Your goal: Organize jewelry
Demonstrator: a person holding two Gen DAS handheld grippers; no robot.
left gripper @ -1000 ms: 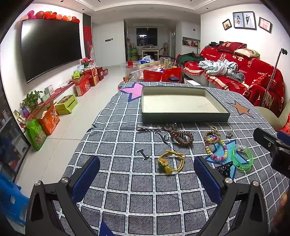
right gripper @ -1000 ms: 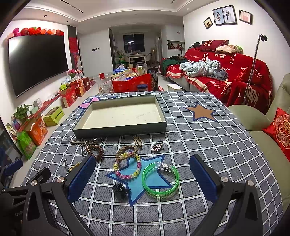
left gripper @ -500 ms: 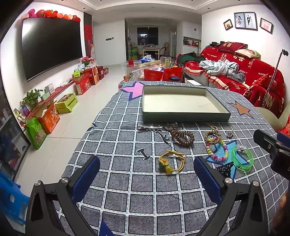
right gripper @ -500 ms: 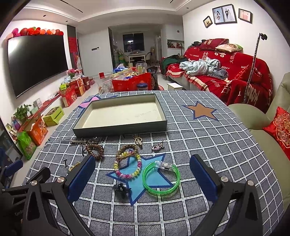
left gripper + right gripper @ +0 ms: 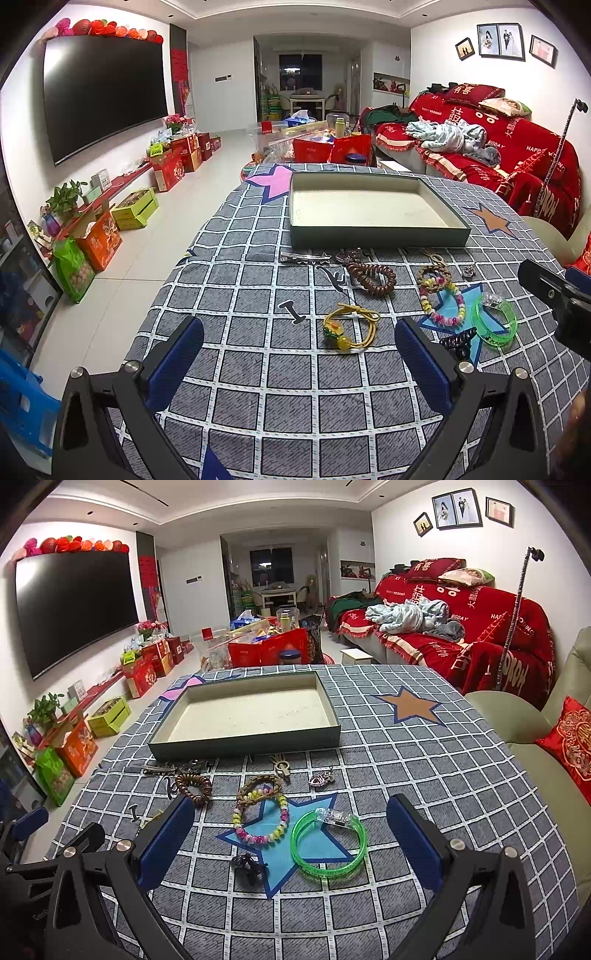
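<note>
Nothing has shifted since the earlier frames: both tongs hang over the near part of the table, spread wide and holding nothing. The left gripper (image 5: 299, 354) faces the yellow cord bracelet (image 5: 351, 326); the right gripper (image 5: 290, 843) frames the green bangle (image 5: 328, 843), which lies touching the pastel bead bracelet (image 5: 260, 818). The empty tray (image 5: 243, 740) sits beyond the jewelry, toward the far side.

The likely trouble is crowding. The pastel beads overlap a braided bracelet (image 5: 258, 786), and a small black hair claw (image 5: 247, 864) sits just beside the bangle, so a careless close could drag a neighbour along. The thin bangle lies flat and may slip from the pads. The tablecloth (image 5: 424, 775) could bunch under a scraping finger.

Open room lies on the right half of the table. The left table edge runs near the left gripper, and the tray's near wall must be cleared on the way in.
</note>
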